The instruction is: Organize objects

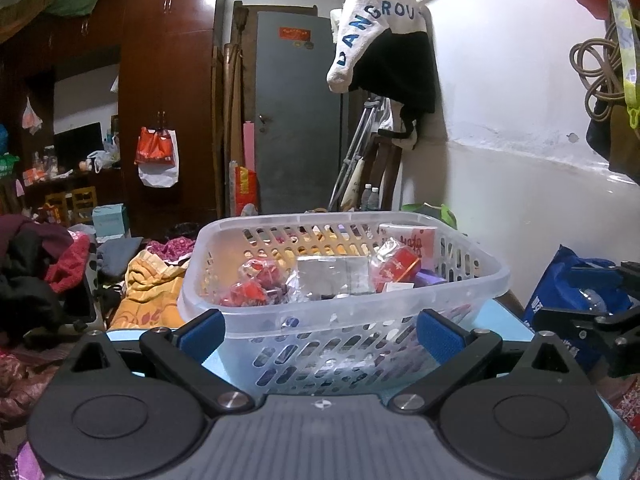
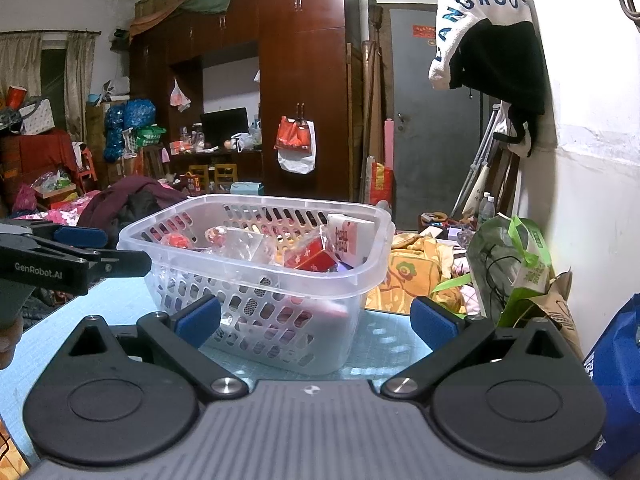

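Observation:
A clear plastic basket [image 1: 360,320] with slotted walls stands on a light blue table [image 2: 100,304]; it also shows in the right wrist view [image 2: 360,272]. Inside lie a red box [image 1: 398,266], a grey packet [image 1: 332,274], red wrapped items [image 1: 252,280] and a white box with red print [image 2: 352,236]. My left gripper [image 1: 320,338] is open and empty, its blue pads just in front of the basket's near wall. My right gripper [image 2: 316,322] is open and empty, facing the basket's near corner. The left gripper shows at the left of the right wrist view [image 2: 80,248].
A blue bag [image 1: 576,300] lies right of the basket, beside the white wall. A green and white bag [image 2: 516,264] stands at the table's far right. Clothes and a yellow cloth [image 1: 148,292] are piled beyond the table's left edge. A wardrobe and a grey door stand behind.

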